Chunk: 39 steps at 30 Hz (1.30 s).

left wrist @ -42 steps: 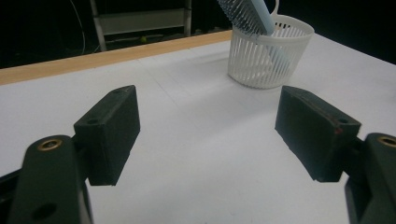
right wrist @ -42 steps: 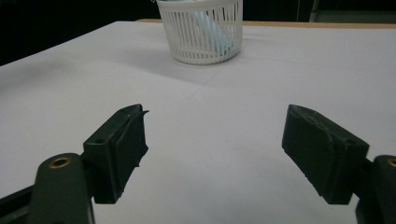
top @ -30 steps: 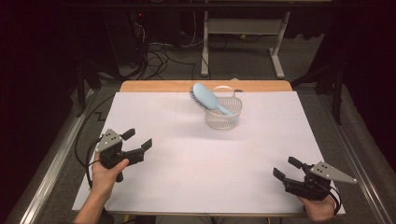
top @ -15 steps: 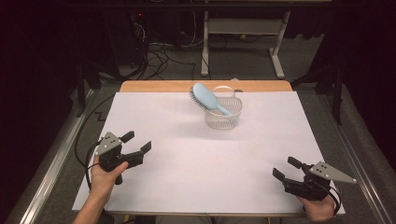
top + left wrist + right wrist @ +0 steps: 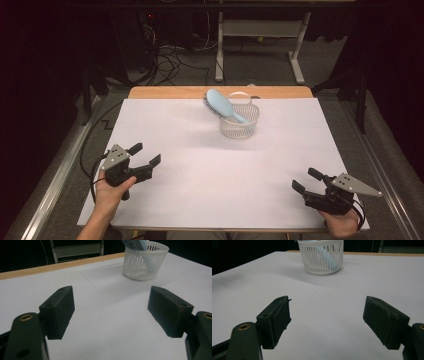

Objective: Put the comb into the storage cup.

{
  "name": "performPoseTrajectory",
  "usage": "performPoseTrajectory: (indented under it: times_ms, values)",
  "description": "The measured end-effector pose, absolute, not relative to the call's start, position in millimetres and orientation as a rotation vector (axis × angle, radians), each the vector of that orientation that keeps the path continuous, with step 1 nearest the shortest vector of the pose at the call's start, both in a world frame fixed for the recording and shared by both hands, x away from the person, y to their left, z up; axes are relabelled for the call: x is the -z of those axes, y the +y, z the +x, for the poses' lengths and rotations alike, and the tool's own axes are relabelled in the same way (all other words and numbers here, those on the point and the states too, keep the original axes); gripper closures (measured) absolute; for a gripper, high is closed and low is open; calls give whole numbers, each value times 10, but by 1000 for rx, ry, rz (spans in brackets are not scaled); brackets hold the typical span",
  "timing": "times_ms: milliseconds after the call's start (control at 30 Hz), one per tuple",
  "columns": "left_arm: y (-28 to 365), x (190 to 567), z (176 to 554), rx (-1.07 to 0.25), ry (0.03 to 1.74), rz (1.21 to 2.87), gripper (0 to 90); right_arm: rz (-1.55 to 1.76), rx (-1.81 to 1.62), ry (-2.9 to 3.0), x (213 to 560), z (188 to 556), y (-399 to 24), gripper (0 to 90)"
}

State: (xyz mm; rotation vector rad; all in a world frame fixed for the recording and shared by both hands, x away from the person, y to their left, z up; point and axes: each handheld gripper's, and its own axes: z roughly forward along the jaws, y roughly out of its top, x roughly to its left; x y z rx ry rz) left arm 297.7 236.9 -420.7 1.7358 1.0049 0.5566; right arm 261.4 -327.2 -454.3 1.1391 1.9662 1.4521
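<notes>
A white slatted basket [image 5: 239, 120] [image 5: 145, 261] [image 5: 323, 256] stands on the white table sheet [image 5: 220, 170] toward the far middle. A light blue hairbrush [image 5: 223, 105] leans in it, handle down, its head sticking out over the left rim. At the near left a hand holds my left gripper [image 5: 145, 154] [image 5: 110, 312], open and empty just above the sheet. Far across, at the near right, my right gripper [image 5: 306, 180] [image 5: 327, 320] is also open, with nothing between its jaws. Both point toward the basket from well short of it.
A wooden strip [image 5: 220, 92] edges the table's far side. Beyond it are a white metal frame [image 5: 260, 35] and loose cables [image 5: 175, 55] on the dark floor. Metal rails [image 5: 55, 175] run along both table sides.
The left gripper has drifted slightly toward the near edge and lower. The right gripper, basket and brush have stayed put.
</notes>
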Motion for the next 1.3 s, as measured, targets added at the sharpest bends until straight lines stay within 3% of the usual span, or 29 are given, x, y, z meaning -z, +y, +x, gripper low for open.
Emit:
performPoseTrajectory:
  times_ms: [1300]
  values:
    - [2415,4450,2850,-589,1045,1725,225,1142,-1455,1961,4537,2608,-3281,225]
